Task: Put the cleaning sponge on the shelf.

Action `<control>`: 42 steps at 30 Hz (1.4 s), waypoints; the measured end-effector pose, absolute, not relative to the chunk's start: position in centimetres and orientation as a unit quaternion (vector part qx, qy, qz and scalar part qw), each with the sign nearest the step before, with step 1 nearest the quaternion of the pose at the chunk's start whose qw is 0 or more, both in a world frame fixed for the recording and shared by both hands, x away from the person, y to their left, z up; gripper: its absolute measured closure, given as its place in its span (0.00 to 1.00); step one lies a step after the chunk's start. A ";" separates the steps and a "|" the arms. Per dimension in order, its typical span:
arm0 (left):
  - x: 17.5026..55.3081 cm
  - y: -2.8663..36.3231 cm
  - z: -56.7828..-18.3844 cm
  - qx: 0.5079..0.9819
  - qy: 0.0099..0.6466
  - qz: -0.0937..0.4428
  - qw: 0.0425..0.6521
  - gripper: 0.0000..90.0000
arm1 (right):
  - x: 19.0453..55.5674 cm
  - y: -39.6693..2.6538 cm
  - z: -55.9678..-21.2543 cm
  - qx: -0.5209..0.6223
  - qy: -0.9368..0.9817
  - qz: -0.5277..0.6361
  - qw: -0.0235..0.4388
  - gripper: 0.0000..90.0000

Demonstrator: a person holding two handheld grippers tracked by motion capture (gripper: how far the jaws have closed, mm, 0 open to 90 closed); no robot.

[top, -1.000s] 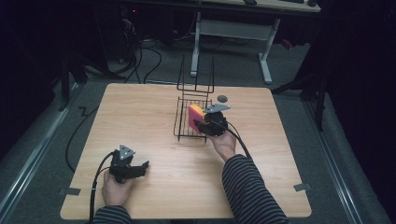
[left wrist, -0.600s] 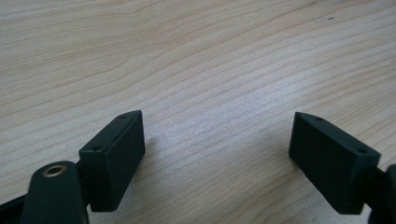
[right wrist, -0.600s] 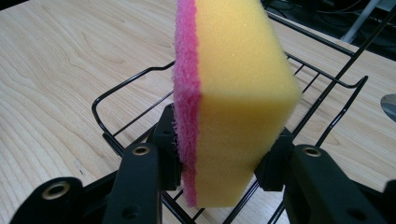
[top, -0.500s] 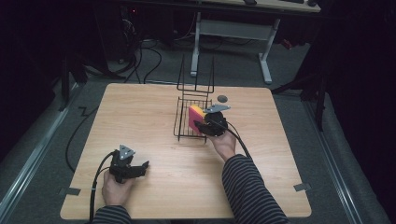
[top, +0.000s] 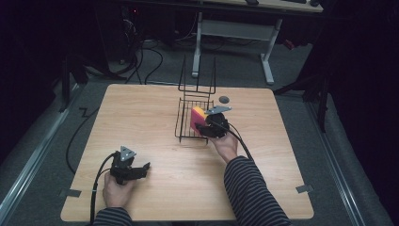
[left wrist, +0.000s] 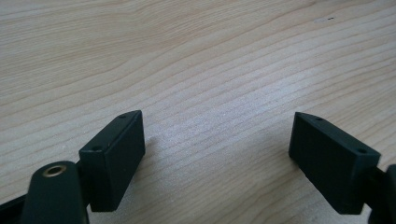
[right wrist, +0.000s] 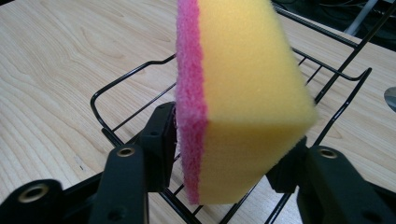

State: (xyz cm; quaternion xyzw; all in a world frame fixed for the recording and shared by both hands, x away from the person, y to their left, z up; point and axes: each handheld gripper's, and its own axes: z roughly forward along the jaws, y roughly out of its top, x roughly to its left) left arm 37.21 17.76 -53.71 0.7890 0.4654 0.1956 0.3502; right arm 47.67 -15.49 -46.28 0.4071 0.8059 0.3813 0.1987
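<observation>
Nothing on the bench [top: 141,113] has shifted since the earlier pictures, and both my hands sit where they were; only my right gripper [right wrist: 224,158] differs, its jaws having just been opening around the sponge [right wrist: 243,93]. That sponge, yellow foam with a pink scouring face, stands on edge between those jaws, over the black wire rack [top: 190,117], its lower edge down among the wires. The pads look barely touching its two faces, so I judge the grip is being released to leave the sponge upright in the rack. My left gripper [left wrist: 217,140] rests low over bare wood, well apart from the rack, jaws spread wide with nothing between them, waiting out of the way.
</observation>
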 end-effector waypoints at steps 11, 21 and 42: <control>37.2 17.8 -53.7 0.789 0.465 0.196 0.350 0.21 | 47.3 -16.6 -45.5 0.414 0.793 0.407 0.184 0.38; 37.2 17.8 -53.7 0.789 0.465 0.196 0.350 0.21 | 46.0 -18.2 -44.3 0.405 0.793 0.421 0.170 0.31; 37.2 17.8 -53.7 0.789 0.465 0.196 0.350 0.21 | 43.4 -22.4 -43.6 0.422 0.769 0.447 0.176 0.34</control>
